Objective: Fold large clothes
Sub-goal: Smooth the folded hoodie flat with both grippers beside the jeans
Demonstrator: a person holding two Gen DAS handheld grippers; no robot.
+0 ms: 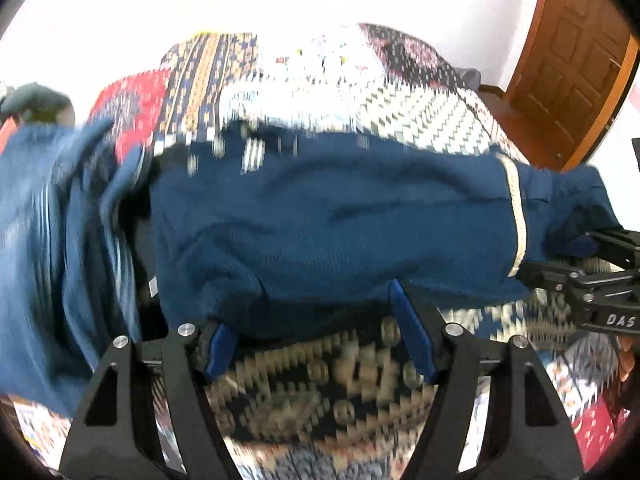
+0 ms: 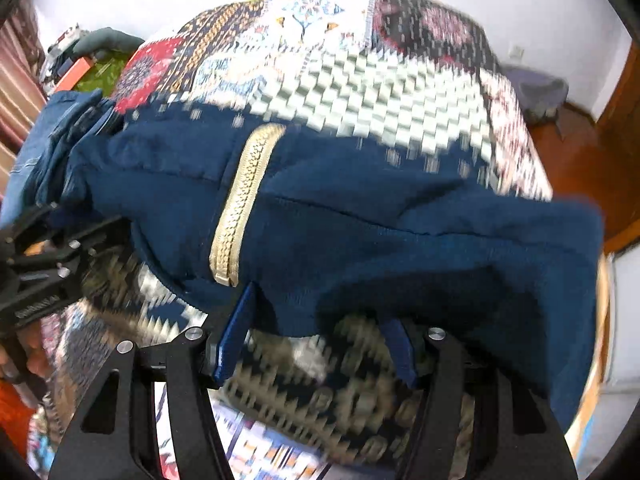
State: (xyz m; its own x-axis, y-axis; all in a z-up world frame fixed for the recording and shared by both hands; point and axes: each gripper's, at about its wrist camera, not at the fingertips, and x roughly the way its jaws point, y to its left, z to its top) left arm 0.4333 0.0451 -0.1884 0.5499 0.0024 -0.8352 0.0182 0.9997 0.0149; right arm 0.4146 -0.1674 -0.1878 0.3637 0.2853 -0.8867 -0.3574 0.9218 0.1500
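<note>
Bed w/ patchwork-print cover (image 1: 420, 120) (image 2: 360, 92). Dark blue garment (image 1: 340, 232) (image 2: 400, 240) w/ gold zipper lies across it; more blue cloth (image 1: 40, 240) bunched at left edge.

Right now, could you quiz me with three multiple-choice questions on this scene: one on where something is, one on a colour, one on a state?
1. Where does the blue garment lie?
A. on the patterned bedspread
B. on a bare wooden floor
C. on a hanger

2. What colour is the zipper on it?
A. red
B. black
C. pale gold

3. How do the left gripper fingers stand?
A. clamped flat together
B. spread apart at the garment's near edge
C. holding a cup

Answers: 1 A, the patchwork cloth shows all around the garment. 2 C, a pale gold toothed strip crosses the dark blue cloth. 3 B, the two blue fingers stand wide apart with bedspread visible between them.
</note>
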